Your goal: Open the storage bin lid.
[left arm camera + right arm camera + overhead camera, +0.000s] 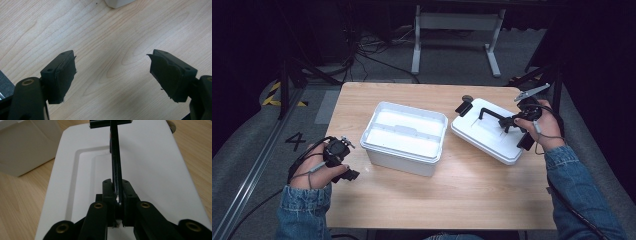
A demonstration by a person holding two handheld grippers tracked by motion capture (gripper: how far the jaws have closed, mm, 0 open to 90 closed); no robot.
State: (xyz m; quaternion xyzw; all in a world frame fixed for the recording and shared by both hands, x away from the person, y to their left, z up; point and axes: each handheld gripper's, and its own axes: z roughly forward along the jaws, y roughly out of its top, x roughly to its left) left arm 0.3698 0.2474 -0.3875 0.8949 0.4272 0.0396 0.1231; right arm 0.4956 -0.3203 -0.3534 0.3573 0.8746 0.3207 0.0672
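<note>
A white open box (pixel 404 137) stands in the middle of the wooden table (pixel 452 195). Its white lid (pixel 487 132) lies flat to the right of it, with a black handle (pixel 492 114) on top. My right gripper (pixel 511 123) is shut on that handle; in the right gripper view the thin black handle bar (pixel 115 162) runs away from between the closed jaws across the lid (pixel 150 170). My left gripper (pixel 349 172) hovers over bare wood at the table's left edge, open, with nothing between its fingers (pixel 62 75).
A corner of the white box (pixel 117 3) shows at the top of the left gripper view. A black latch (pixel 464 107) sits at the lid's far corner. A small round dark object (pixel 467 98) lies on the table behind the lid. Table legs and cables are beyond the far edge.
</note>
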